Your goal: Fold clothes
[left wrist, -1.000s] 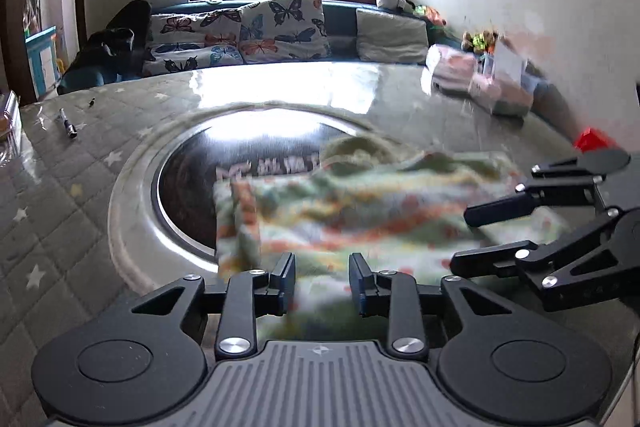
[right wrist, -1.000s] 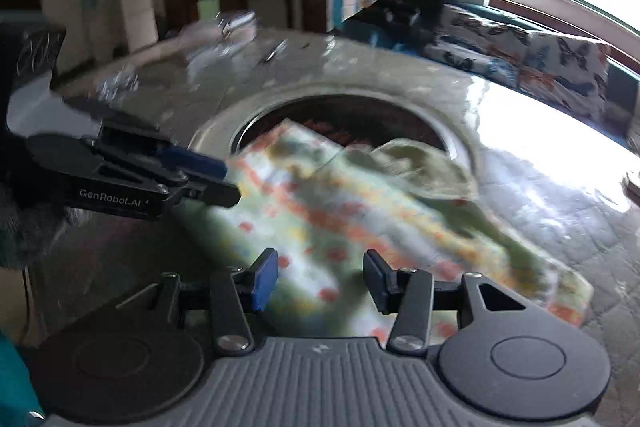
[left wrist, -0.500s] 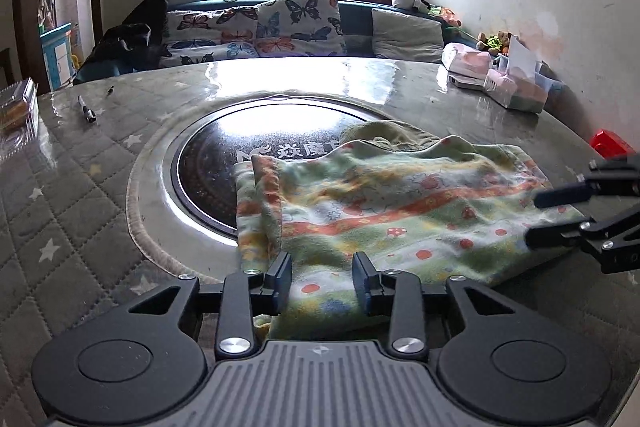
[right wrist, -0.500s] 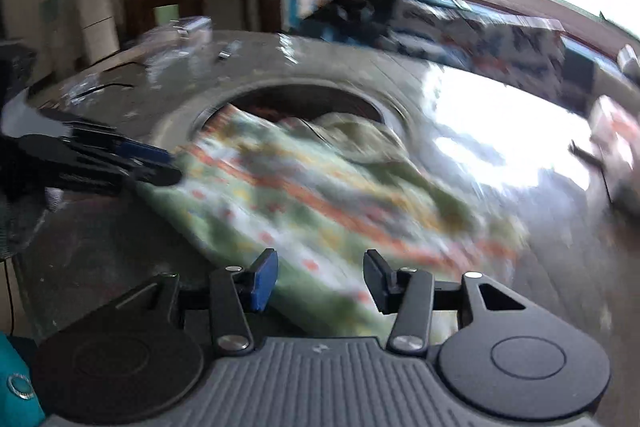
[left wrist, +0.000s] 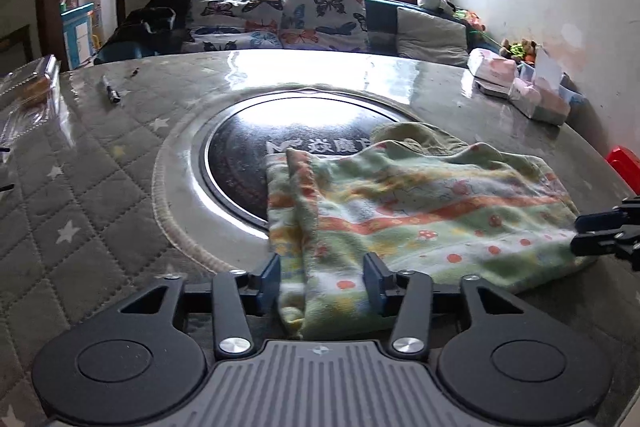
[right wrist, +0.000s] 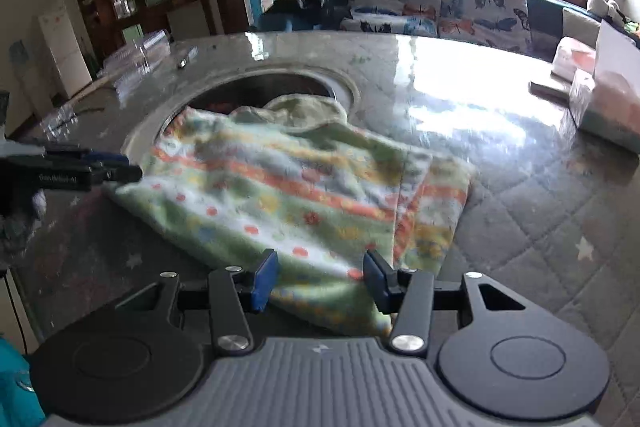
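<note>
Quilted table (left wrist: 100, 187) spreads ahead; on it the green garment (left wrist: 420, 211) lies doubled, partly over the dark round plate. My left gripper (left wrist: 322, 281) and right gripper (right wrist: 320, 279) both gape at its near edge. Mid-fold or finished, I cannot tell.

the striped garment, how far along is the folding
Done: the garment lies on the table with one side already folded over. In hand: nothing; the left gripper and right gripper are both open at its near edge. Left: at least one more fold, it looks.
</note>
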Available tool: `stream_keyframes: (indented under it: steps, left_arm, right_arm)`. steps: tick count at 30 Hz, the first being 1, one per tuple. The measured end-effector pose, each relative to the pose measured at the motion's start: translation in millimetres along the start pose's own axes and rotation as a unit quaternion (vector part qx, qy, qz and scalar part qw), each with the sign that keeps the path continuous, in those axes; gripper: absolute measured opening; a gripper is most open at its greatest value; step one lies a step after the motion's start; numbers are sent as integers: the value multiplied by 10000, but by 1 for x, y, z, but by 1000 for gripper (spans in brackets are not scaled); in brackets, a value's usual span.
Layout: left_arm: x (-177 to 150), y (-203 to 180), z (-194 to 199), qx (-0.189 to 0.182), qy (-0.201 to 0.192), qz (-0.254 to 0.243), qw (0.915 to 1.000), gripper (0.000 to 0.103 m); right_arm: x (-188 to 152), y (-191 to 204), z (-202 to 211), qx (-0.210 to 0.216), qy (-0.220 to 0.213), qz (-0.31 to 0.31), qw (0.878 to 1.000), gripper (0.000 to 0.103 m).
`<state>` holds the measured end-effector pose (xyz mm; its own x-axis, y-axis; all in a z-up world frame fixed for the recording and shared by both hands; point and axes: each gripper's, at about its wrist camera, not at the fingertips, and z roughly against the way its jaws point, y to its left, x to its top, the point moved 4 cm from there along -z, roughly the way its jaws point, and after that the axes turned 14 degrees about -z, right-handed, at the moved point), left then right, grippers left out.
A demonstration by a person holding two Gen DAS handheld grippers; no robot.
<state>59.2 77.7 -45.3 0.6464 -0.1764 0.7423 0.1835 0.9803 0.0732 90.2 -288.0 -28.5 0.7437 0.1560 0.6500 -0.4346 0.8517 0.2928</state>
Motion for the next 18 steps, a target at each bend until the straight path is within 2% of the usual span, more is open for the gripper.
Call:
stream_keyframes:
  steps: [4,6,10,12,15,18]
  left_arm:
    - [-1,3,0,4,22,73,10000,56]
    - [-1,4,1,53,34,106,9999,66]
    - [1,10,3,113,33,195,9997,77]
    - [2,14,5,167,24,259,9995,88]
    - [3,21,7,248,9,355,9991,94]
    - [5,32,10,320,9,575,9978,95]
  right_arm:
    - [-3,-4,-8,-52,167,-6,9998,49]
    - [-1,0,-6,-40,136,66,9999,49]
    - [6,15,-3,-23,56,310,9995,55]
    - [9,28,-5,47,72,550,9985,56]
    - [11,54,-11,232,116,971,9949,56]
    - [12,81,-18,425,154,1394,9892,56]
